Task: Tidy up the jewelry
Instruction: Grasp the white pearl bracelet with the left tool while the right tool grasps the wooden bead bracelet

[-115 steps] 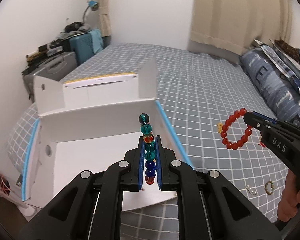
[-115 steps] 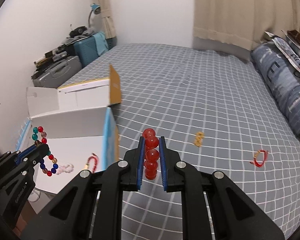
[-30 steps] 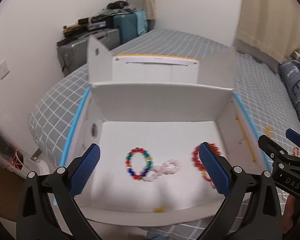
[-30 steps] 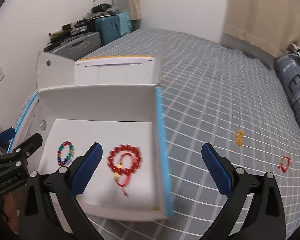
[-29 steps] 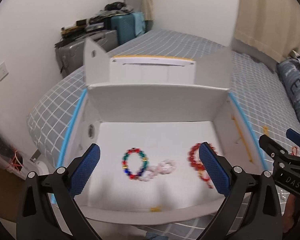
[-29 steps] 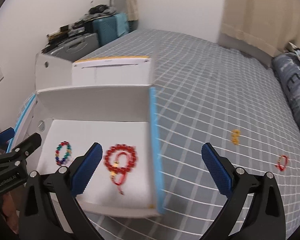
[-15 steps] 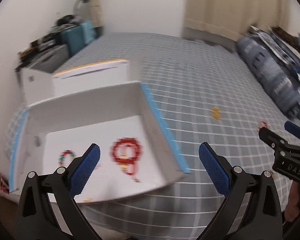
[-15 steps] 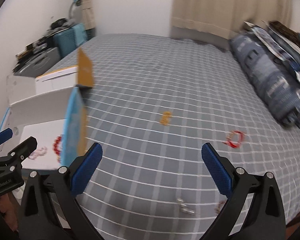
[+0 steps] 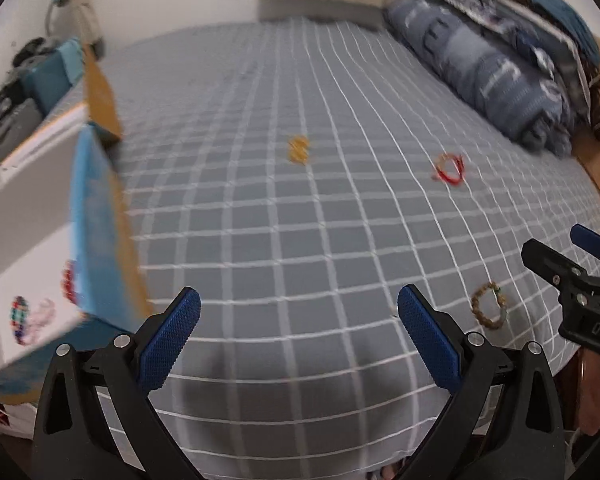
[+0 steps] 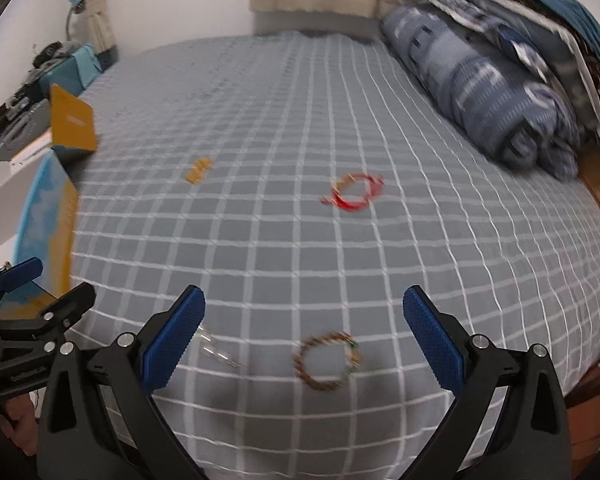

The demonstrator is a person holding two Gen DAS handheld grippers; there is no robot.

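Observation:
My left gripper (image 9: 300, 336) is open and empty over the grey checked bed. My right gripper (image 10: 304, 336) is open and empty, just above a brown beaded bracelet (image 10: 327, 362), which also shows in the left wrist view (image 9: 489, 306). A small clear piece (image 10: 216, 350) lies by the right gripper's left finger. A red cord bracelet (image 10: 354, 192) (image 9: 449, 168) and a small orange piece (image 10: 198, 171) (image 9: 299, 150) lie farther out. The white box (image 9: 28, 216) at left holds a multicolour bracelet (image 9: 19, 316), a pale pink one (image 9: 40, 318) and a red one (image 9: 69, 280).
Folded dark blue bedding (image 10: 480, 80) lies along the bed's far right side. Suitcases and clutter (image 10: 40, 80) stand against the wall at far left. The bed's near edge runs just under both grippers. The box's blue-edged wall (image 9: 100, 232) stands up at the left.
Both grippers let their bracelets go into the box and opened. In the last half second both swung right, away from the box, toward the loose jewelry on the bed.

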